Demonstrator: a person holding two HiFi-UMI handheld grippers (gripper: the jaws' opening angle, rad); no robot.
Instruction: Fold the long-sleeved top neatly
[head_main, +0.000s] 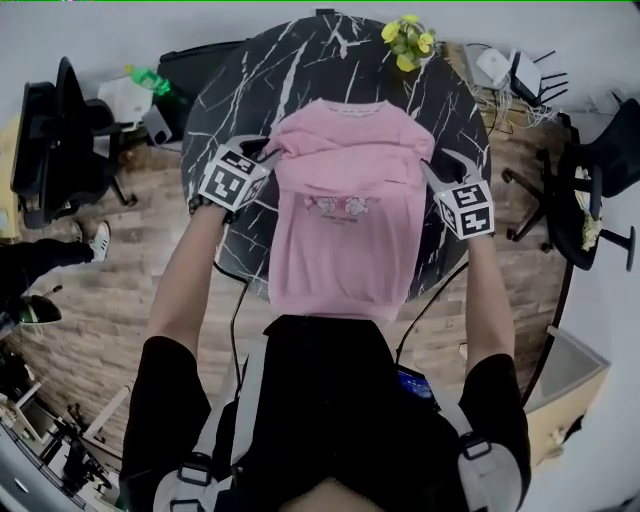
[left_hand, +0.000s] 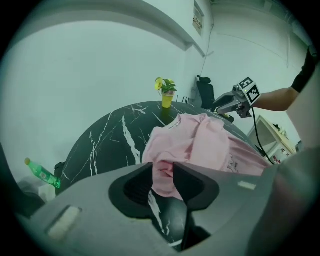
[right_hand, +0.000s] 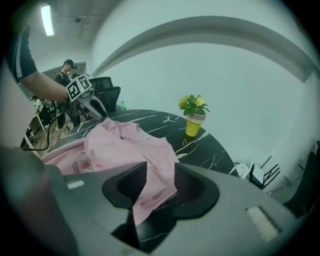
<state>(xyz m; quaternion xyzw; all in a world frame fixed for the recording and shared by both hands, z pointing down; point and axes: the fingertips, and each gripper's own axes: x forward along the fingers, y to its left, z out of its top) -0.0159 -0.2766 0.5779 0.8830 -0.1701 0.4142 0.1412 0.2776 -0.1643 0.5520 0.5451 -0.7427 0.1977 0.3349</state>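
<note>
A pink long-sleeved top (head_main: 345, 215) lies on the round black marble table (head_main: 215, 115), neckline at the far side, hem hanging over the near edge. Its sleeves look folded in over the body. My left gripper (head_main: 268, 156) is shut on the top's left side near the shoulder; in the left gripper view the pink cloth (left_hand: 195, 137) is bunched between the jaws of the left gripper (left_hand: 162, 172). My right gripper (head_main: 430, 172) is shut on the right side; in the right gripper view a fold of the top (right_hand: 130, 145) runs through the jaws of the right gripper (right_hand: 160, 182).
A yellow cup with a small flowering plant (head_main: 408, 42) stands at the table's far edge. A green bottle (head_main: 150, 78) sits beyond the table at left. Black chairs (head_main: 60, 140) stand left and right, cables and a box (head_main: 570, 400) on the wooden floor.
</note>
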